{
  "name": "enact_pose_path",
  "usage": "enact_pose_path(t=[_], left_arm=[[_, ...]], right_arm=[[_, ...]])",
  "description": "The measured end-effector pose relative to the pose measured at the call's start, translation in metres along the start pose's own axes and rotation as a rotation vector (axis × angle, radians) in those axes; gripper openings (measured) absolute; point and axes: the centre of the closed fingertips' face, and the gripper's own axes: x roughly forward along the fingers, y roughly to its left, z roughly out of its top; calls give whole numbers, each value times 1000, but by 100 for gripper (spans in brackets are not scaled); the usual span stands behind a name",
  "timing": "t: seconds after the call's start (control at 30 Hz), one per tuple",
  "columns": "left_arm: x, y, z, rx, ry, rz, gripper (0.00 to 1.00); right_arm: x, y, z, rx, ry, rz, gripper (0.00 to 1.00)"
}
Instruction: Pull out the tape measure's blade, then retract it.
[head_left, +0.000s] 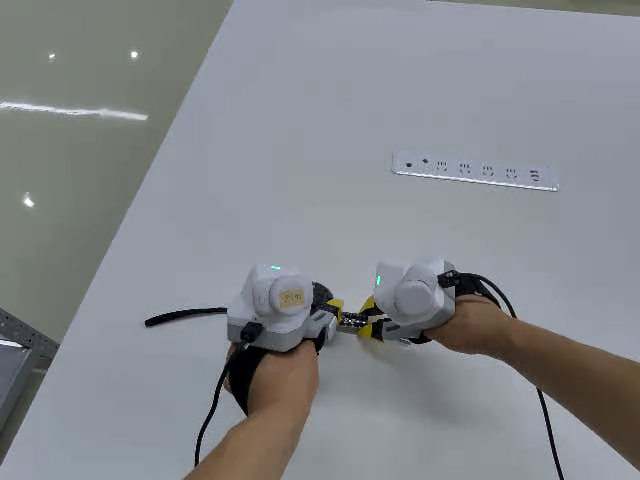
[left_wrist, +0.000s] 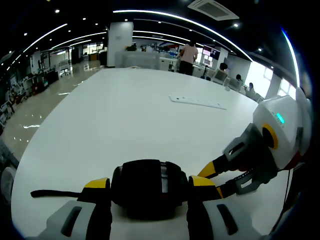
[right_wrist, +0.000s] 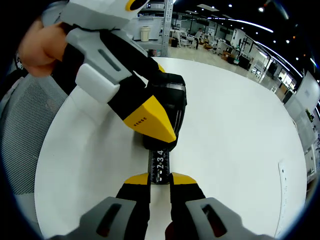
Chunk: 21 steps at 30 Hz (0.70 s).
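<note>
Resting low on a white table, two hand-held grippers meet nose to nose near the person's edge. The left tongs are clamped on the black case of the tape measure, one yellow tip on each side of it, with the case sitting on the table. The right tongs are pinched together on the blade, close to the mouth of the case. The numbers 2, 3 and 4 can be read on the short length showing. A black strap trails from the case to the left, and a white power strip lies well apart, farther up the table.

The pull-out looks barely begun. The main risk is the blade sliding out of the right tongs, which hold a thin, smooth strip by a narrow bite; the spring would then snap it back into the case. The rounded case could twist or slip between the left tips if the pull strays off the blade's line, and a sideways pull could kink the blade. On the return, releasing all at once would let the blade whip.
</note>
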Motion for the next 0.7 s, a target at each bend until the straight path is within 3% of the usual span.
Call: enact_pose_path(t=[0.23, 0.7], left_arm=[[-1, 0, 0, 2, 2, -2, 57], [-1, -1, 0, 7, -2, -6, 56]], right_arm=[[1, 0, 4, -3, -34, -12, 14], [4, 1, 8, -8, -48, -14, 15]])
